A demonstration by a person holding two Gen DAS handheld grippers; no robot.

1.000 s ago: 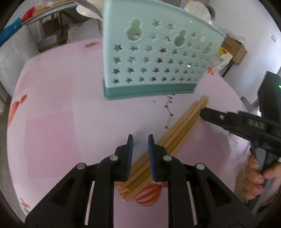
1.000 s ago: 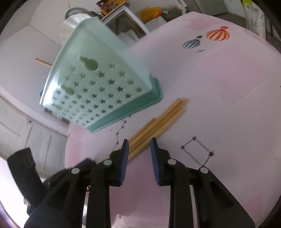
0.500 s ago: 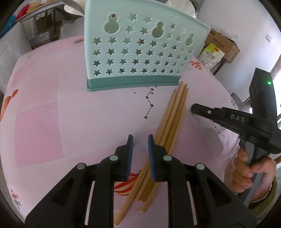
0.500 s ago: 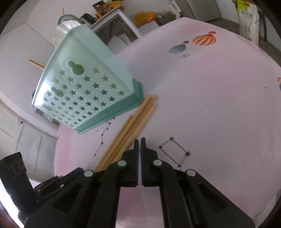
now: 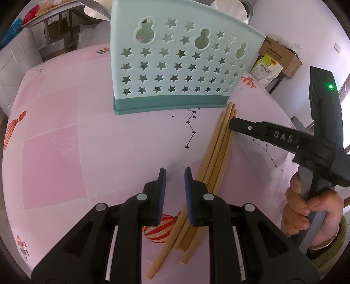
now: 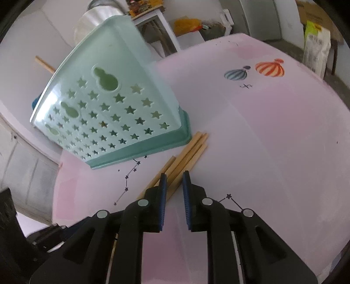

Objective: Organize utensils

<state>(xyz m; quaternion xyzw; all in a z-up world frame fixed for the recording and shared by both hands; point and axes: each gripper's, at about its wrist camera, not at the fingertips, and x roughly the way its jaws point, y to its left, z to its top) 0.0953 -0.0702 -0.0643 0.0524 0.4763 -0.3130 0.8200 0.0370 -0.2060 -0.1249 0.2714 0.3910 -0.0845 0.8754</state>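
Observation:
Several wooden chopsticks [image 5: 218,148] lie in a bundle on the pink tablecloth, their far ends beside a mint-green utensil holder [image 5: 175,65] with star holes. My left gripper [image 5: 174,174] is open and empty, just left of the bundle's near half. My right gripper [image 6: 174,177] is open and empty, its tips over the middle of the chopsticks [image 6: 186,155]. It shows from the side in the left wrist view [image 5: 233,125], at the bundle's far part. The holder [image 6: 113,113] stands left of the chopsticks; one stick pokes out of its top.
The round table [image 5: 65,135] carries a pink cloth with balloon prints [image 6: 270,68]. Boxes and a bag [image 5: 265,70] stand on the floor beyond the far right edge. A side table and metal pot [image 6: 102,13] stand behind the holder.
My right gripper was shut half a second ago and has opened, moving closer over the chopsticks. My left gripper stayed open and shifted slightly relative to the bundle.

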